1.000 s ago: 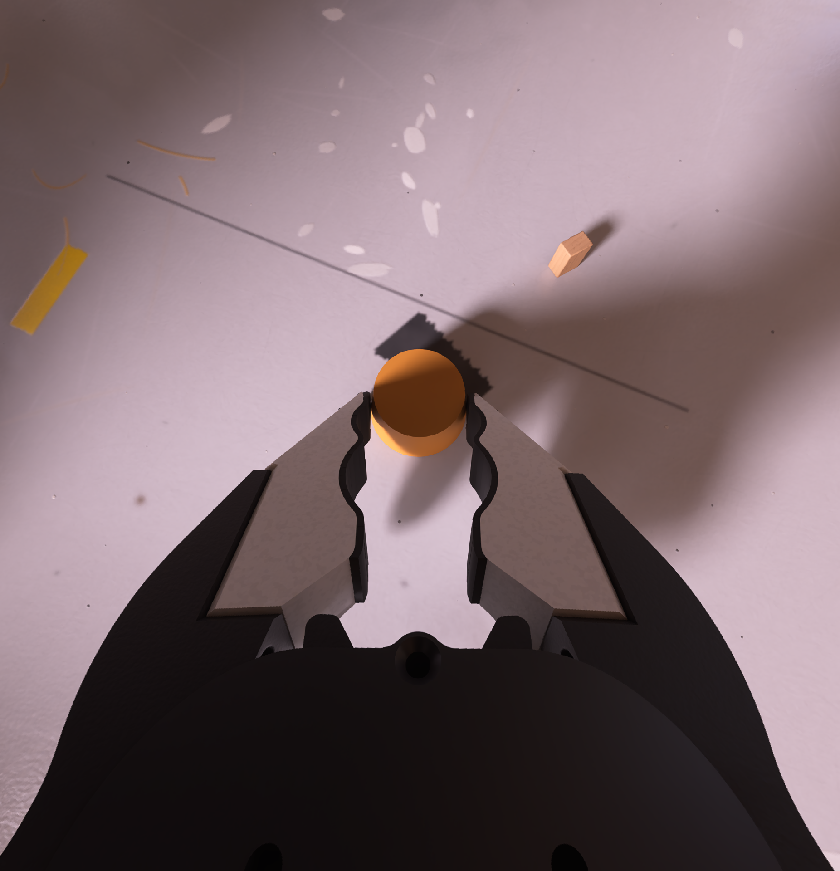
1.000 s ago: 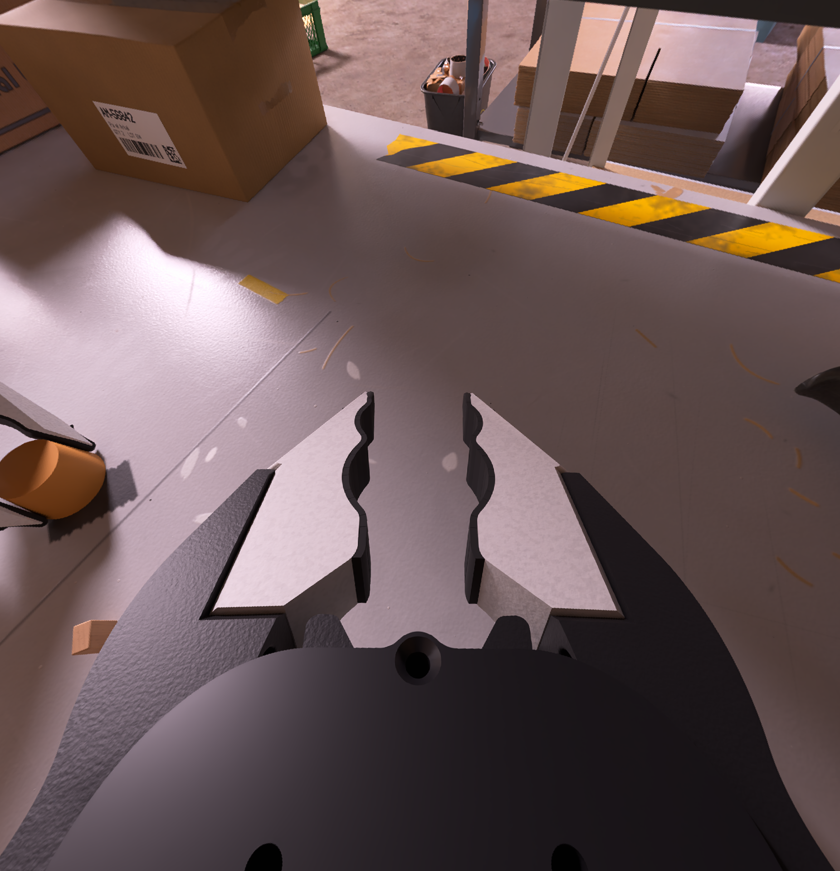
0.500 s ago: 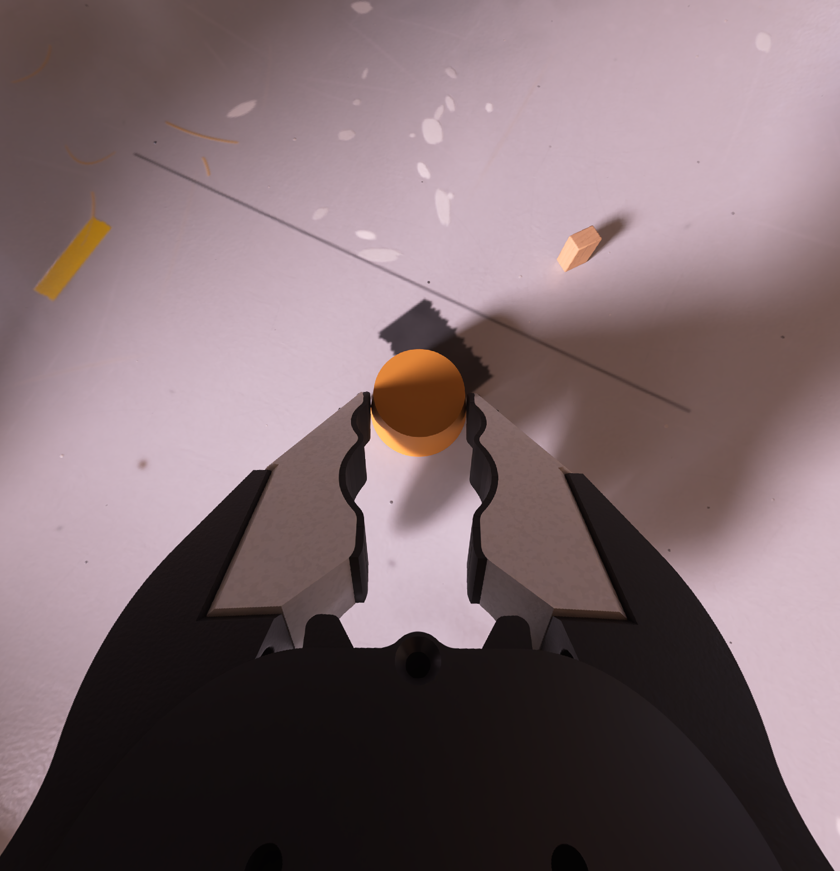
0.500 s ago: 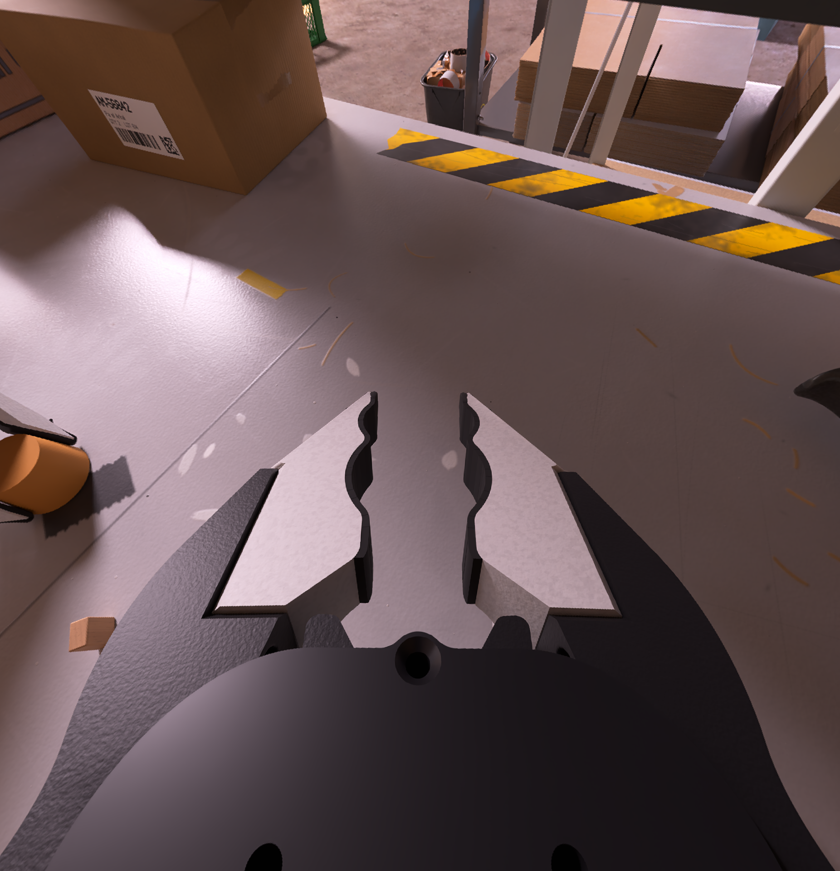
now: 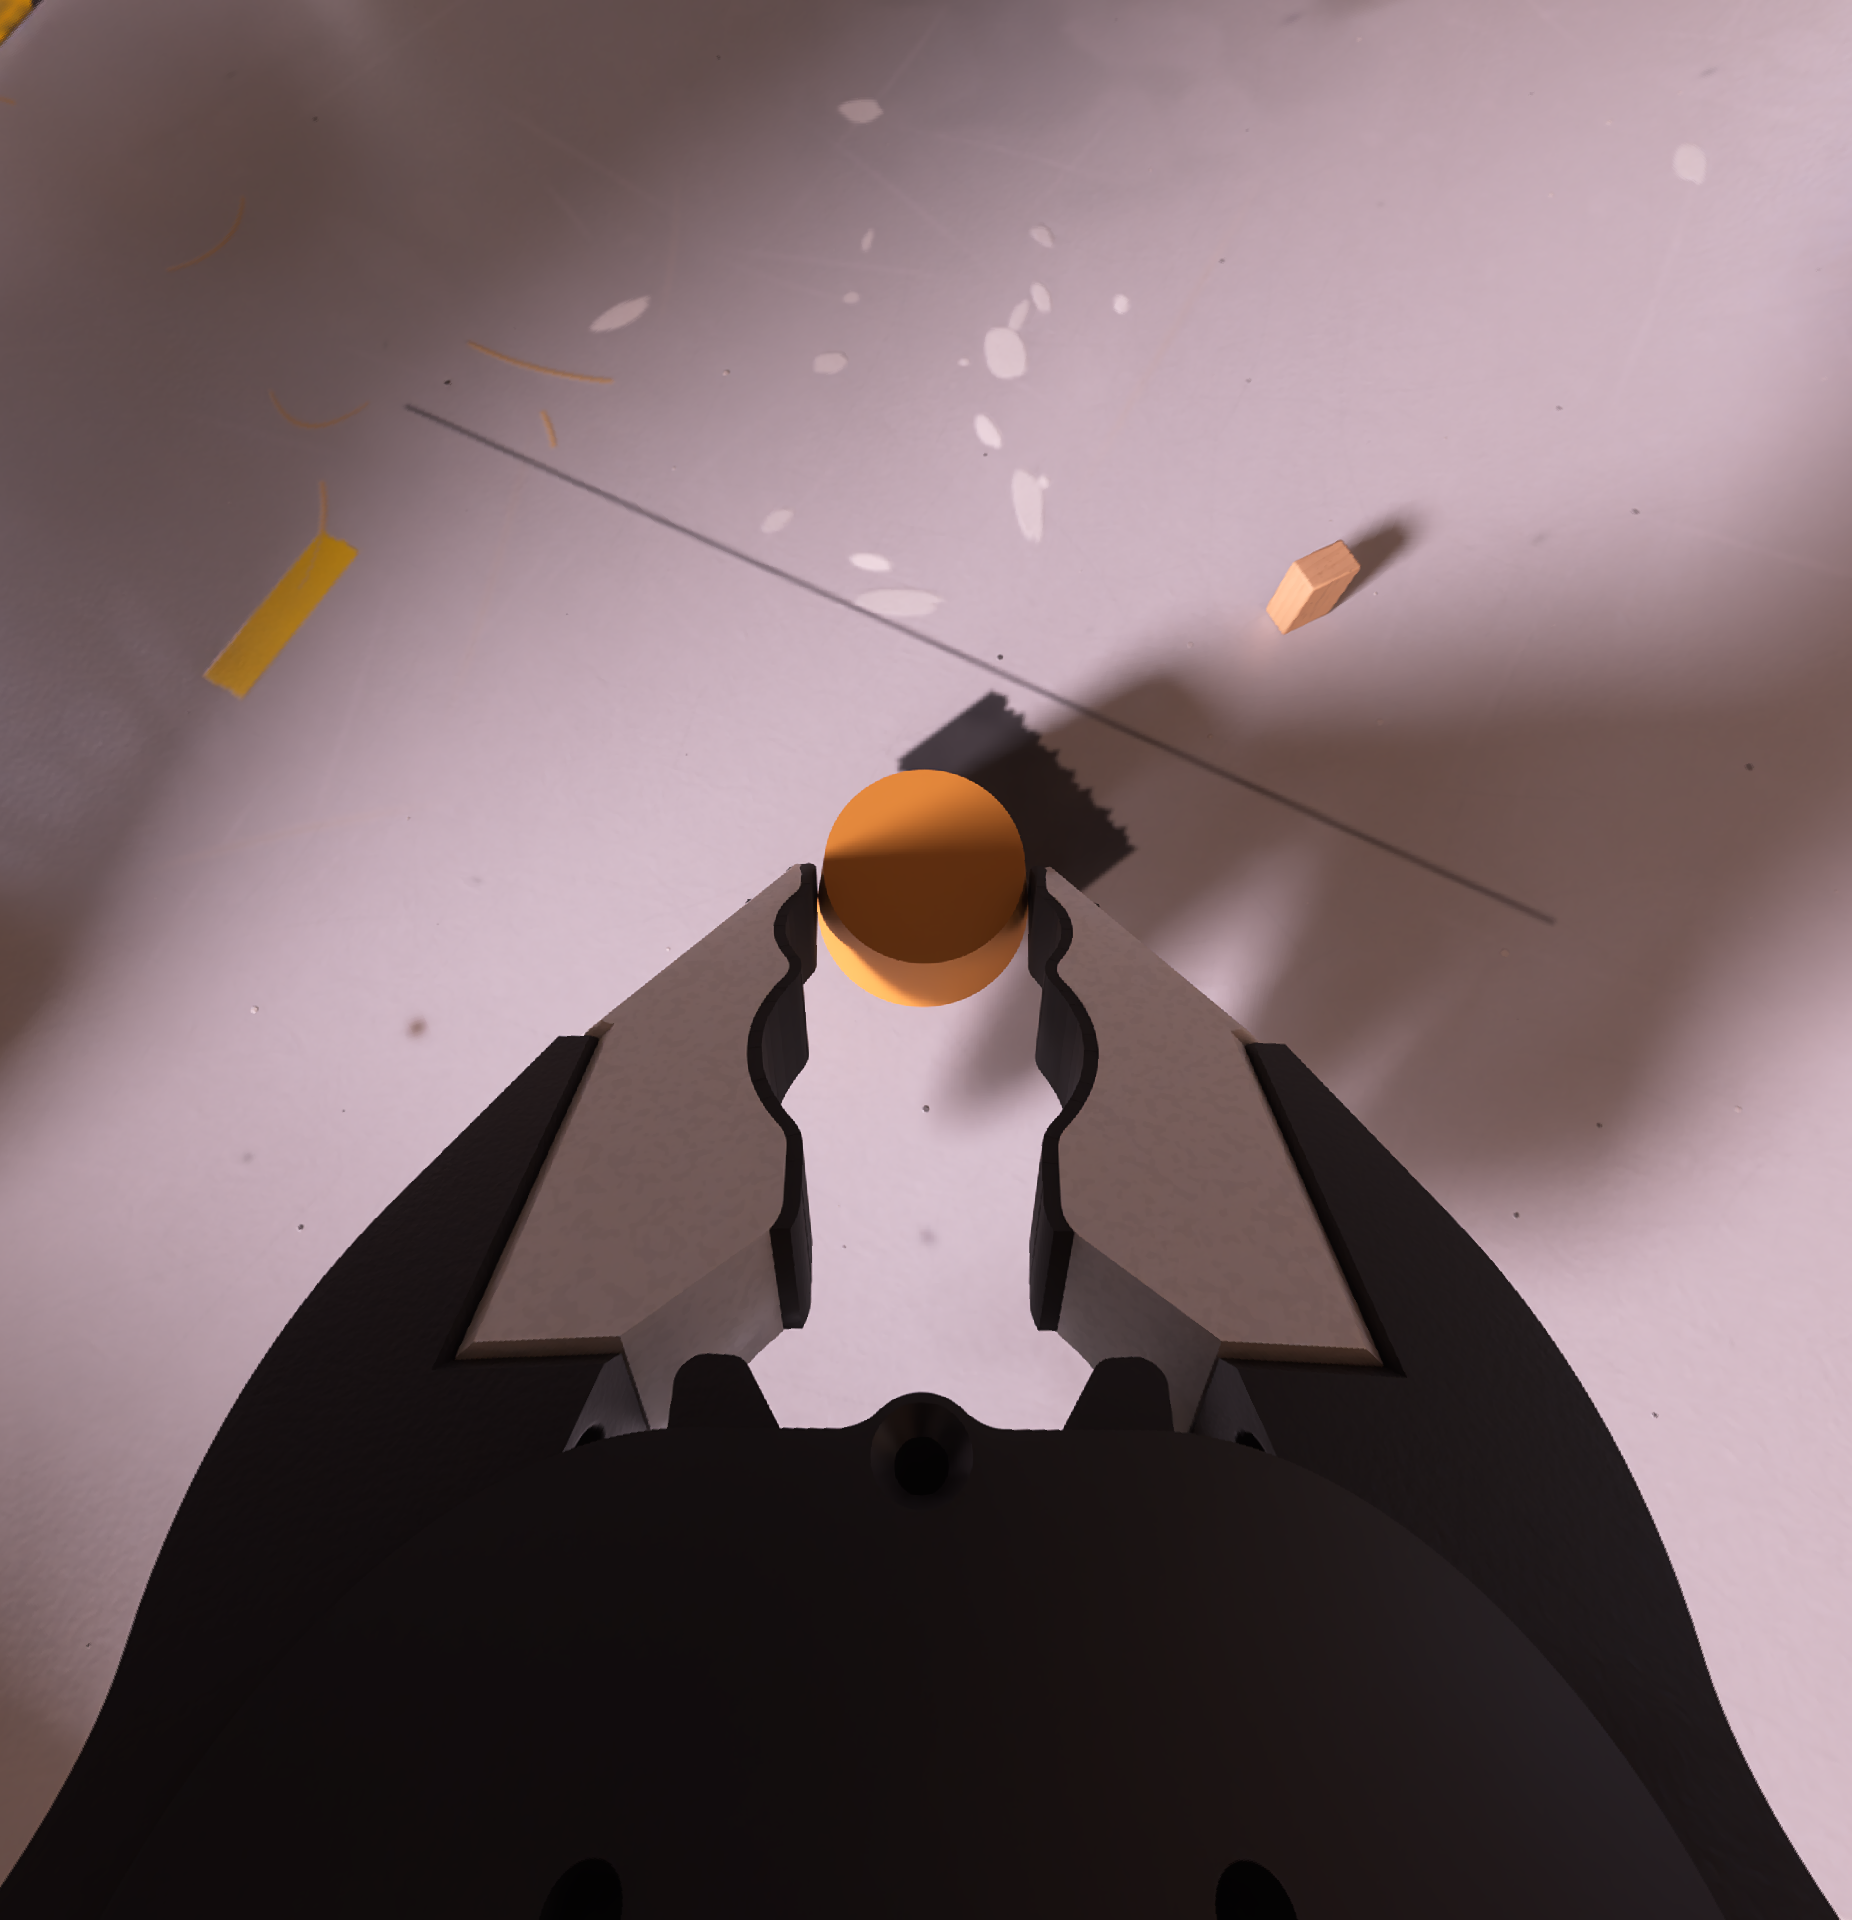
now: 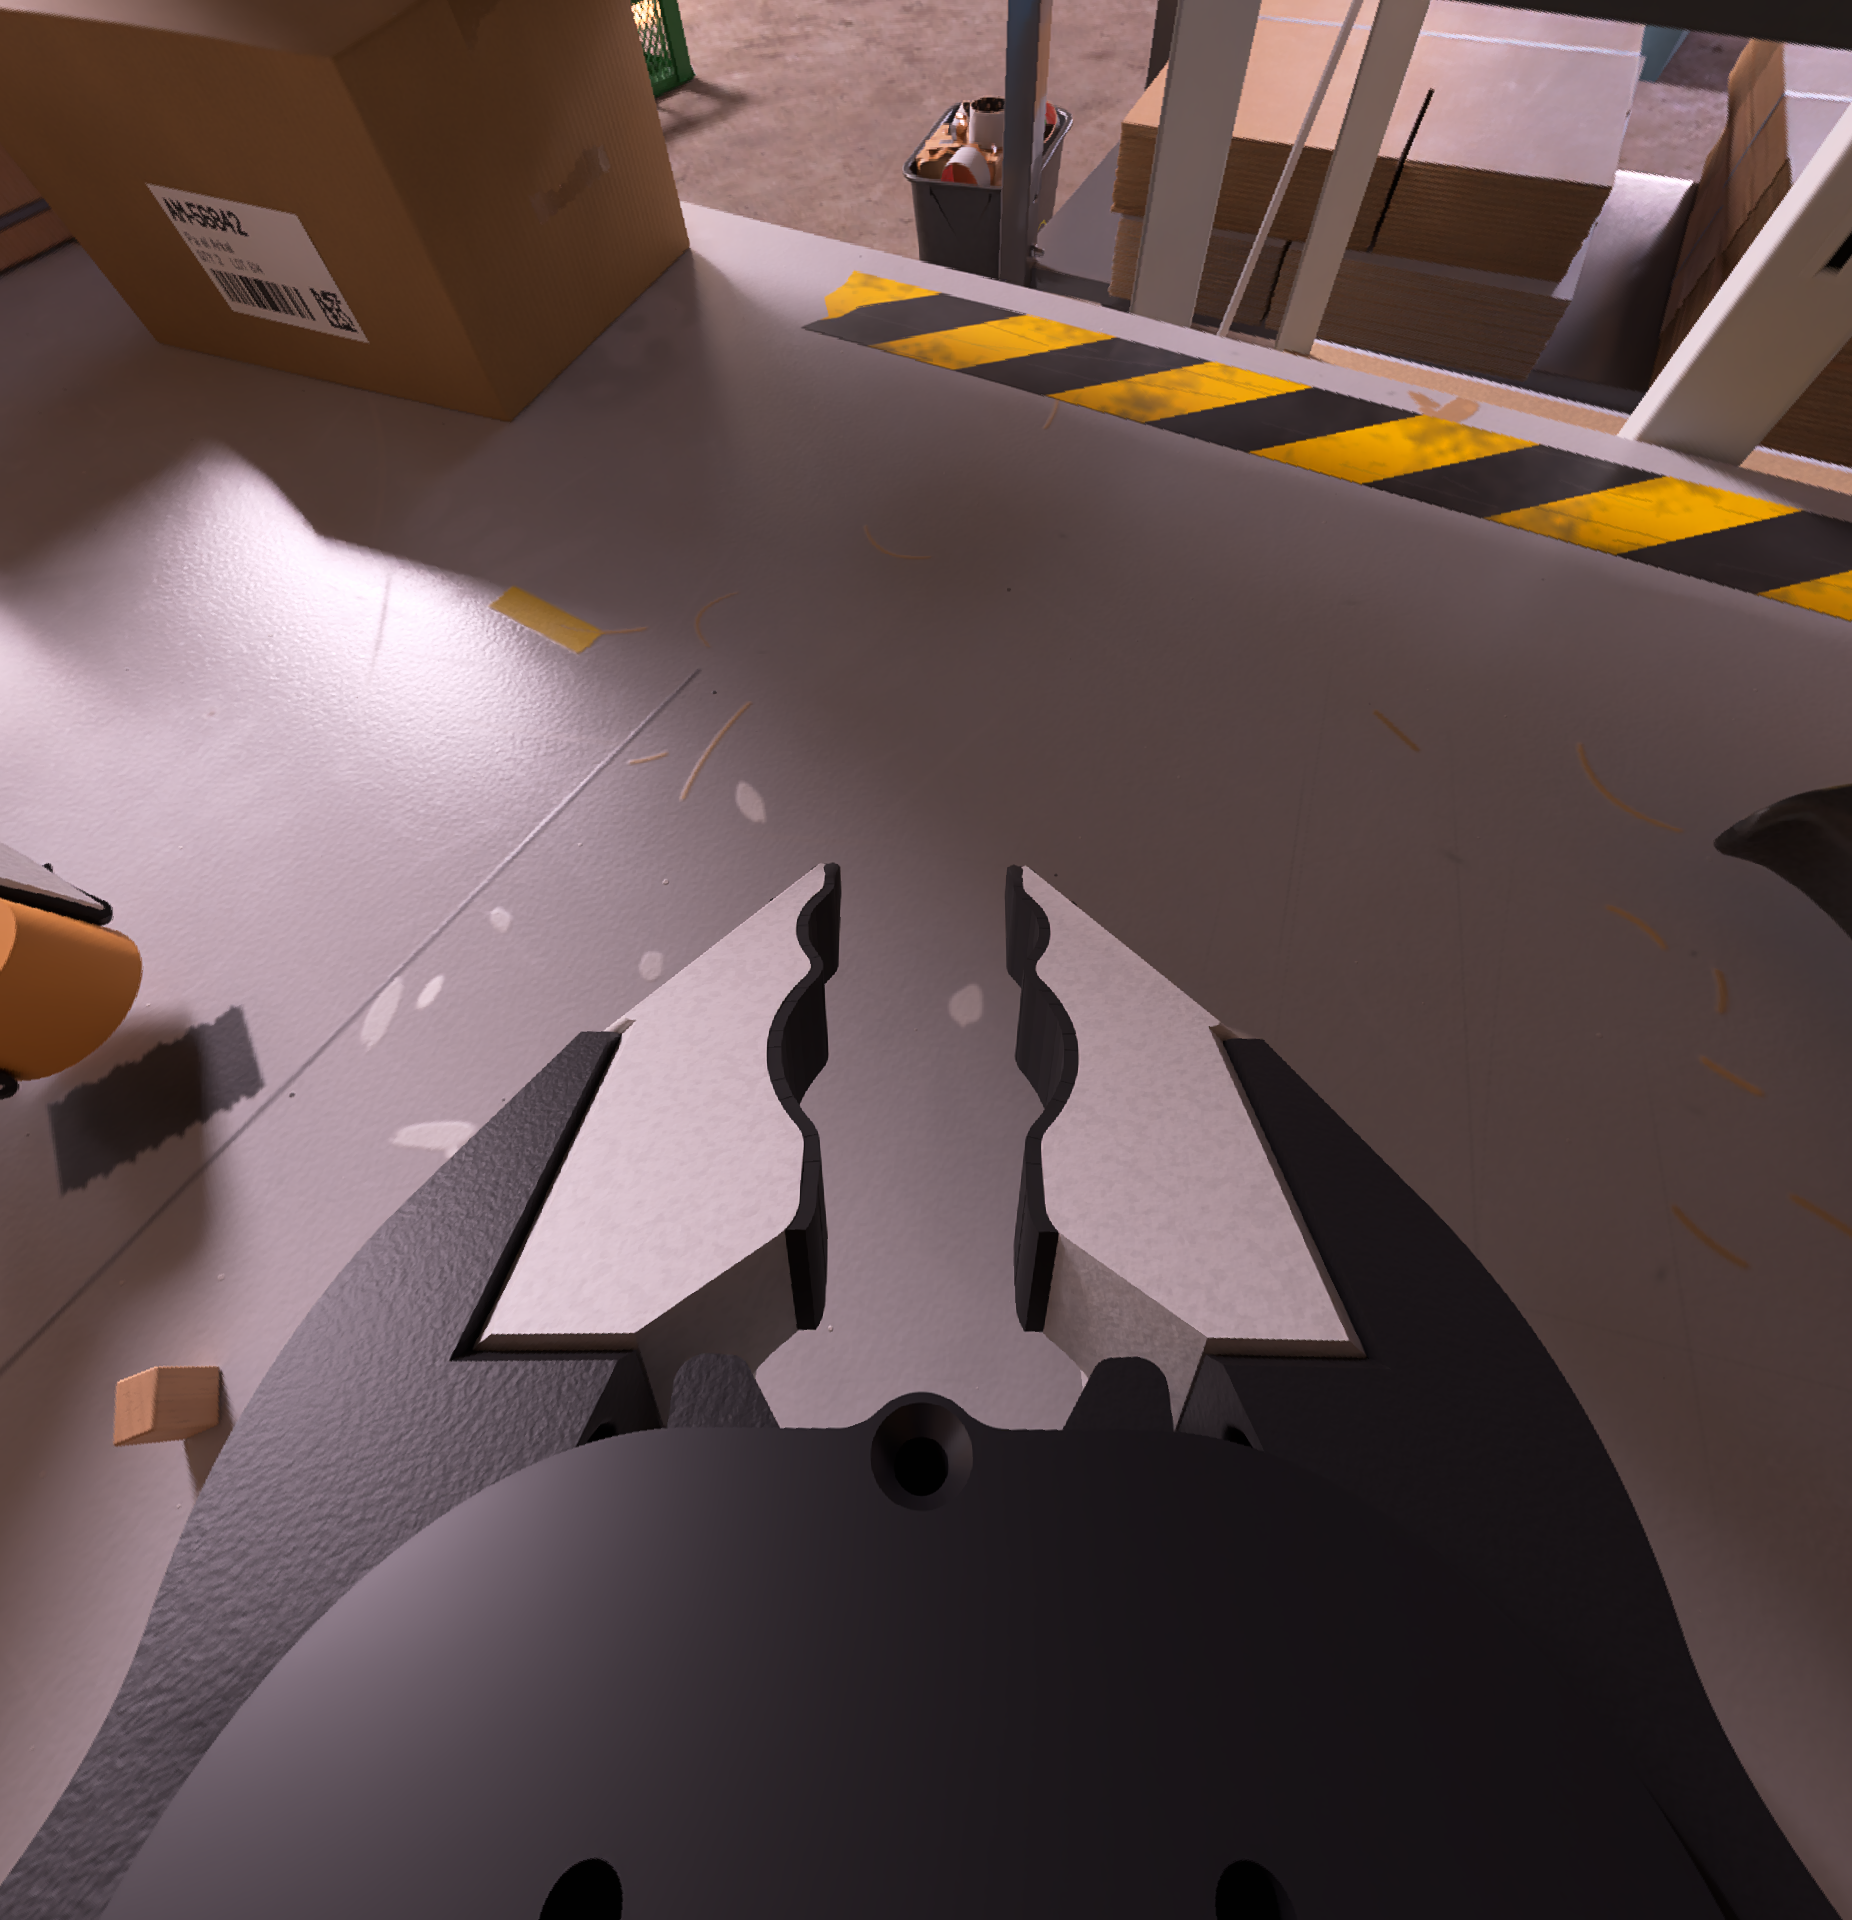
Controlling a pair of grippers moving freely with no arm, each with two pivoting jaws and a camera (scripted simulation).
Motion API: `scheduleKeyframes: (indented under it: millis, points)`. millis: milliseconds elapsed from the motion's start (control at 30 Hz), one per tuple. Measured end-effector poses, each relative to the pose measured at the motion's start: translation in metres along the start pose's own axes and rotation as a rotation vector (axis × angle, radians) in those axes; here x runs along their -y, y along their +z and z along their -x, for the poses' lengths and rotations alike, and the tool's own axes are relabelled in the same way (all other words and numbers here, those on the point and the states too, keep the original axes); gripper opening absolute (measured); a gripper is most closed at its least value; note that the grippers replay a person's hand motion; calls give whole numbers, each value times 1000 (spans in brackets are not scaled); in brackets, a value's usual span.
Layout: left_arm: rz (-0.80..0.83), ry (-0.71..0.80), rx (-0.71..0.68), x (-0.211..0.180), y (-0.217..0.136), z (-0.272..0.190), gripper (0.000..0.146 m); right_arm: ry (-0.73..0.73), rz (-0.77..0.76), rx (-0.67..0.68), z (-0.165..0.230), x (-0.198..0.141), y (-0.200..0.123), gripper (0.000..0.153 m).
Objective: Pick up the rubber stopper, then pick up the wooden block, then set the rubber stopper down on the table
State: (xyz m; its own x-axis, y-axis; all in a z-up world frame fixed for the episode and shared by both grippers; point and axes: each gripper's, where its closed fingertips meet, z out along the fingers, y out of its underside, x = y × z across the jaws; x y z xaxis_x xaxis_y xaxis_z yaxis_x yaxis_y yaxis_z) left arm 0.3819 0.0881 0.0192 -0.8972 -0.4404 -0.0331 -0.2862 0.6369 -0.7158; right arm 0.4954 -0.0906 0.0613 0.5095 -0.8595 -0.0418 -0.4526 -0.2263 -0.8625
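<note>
My left gripper (image 5: 922,883) is shut on the orange rubber stopper (image 5: 922,883) and holds it above the table, with its shadow below. The stopper also shows at the left edge of the right wrist view (image 6: 39,997), between the left gripper's fingertips (image 6: 28,894). The small wooden block (image 5: 1311,585) lies on the table ahead and to the right of the stopper. In the right wrist view the block (image 6: 166,1405) lies low at the left, beside my right gripper's body. My right gripper (image 6: 922,883) is open and empty above the table.
A cardboard box (image 6: 382,187) stands at the back left. Yellow and black striped tape (image 6: 1369,436) marks the table's far edge. A yellow tape strip (image 5: 278,613) and chips lie on the grey table (image 6: 1109,675). A dark object (image 6: 1815,852) shows at the right edge.
My left gripper has risen with the stopper: the table marks and the block look farther off and its shadow has spread. In the right wrist view the box and block have shifted slightly.
</note>
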Motion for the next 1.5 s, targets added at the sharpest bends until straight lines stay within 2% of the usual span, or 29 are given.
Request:
scheduleKeyframes:
  millis: [600,1500]
  points:
    - [39,-8,35,-9,4,10,41,-16,4,-6,1,-1,0,30]
    - [50,20,-2,-9,5,1,41,-44,44,-29,1,-5,2,26]
